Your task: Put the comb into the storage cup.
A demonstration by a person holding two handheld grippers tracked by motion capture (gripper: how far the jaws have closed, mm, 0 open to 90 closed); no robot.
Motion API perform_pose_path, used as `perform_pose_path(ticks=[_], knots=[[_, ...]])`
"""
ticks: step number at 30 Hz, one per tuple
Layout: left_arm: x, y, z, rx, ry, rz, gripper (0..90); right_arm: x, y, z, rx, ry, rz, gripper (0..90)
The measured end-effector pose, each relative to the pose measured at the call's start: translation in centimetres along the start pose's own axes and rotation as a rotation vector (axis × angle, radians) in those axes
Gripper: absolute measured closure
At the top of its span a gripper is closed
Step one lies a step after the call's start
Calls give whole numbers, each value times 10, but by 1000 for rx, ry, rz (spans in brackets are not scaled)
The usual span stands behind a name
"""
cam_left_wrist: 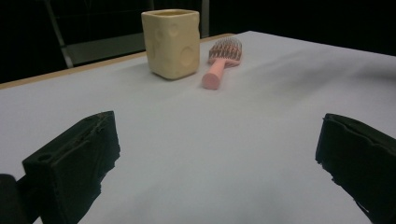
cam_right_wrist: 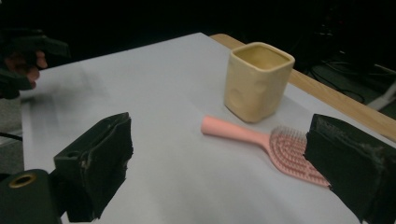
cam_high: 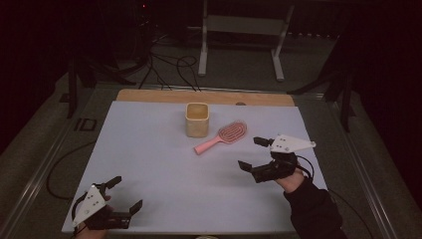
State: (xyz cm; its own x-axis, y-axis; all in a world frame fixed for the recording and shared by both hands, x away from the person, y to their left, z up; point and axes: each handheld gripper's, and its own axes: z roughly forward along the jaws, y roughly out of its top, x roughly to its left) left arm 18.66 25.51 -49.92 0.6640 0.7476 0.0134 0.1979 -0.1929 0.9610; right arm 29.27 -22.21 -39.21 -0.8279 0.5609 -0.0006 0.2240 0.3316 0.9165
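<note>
I judge the pink hairbrush (cam_high: 222,136) light, stiff plastic, a bit slick; I would take it mid-handle, clear of the bristles. It lies flat on the worktop (cam_high: 149,149) just beside the yellow cup (cam_high: 197,119), handle pointing away from it. My right tool (cam_high: 255,153) hangs released nearby; the left tool (cam_high: 127,194) is released too, well apart.

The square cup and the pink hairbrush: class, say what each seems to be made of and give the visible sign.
The square cup looks like glazed ceramic, or perhaps matte plastic: cream, thick-walled, with shallow round dimples and a soft sheen. The pink hairbrush looks like moulded plastic: one even colour, a smooth rounded handle and an open slotted head with fine bristles.
</note>
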Motion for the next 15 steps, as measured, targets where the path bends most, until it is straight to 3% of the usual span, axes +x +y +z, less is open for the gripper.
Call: perform_pose_path(ticks=[15], knots=[[0,-1,0,0,0,-3,4,-5,26,35,-6,28,-1,74]])
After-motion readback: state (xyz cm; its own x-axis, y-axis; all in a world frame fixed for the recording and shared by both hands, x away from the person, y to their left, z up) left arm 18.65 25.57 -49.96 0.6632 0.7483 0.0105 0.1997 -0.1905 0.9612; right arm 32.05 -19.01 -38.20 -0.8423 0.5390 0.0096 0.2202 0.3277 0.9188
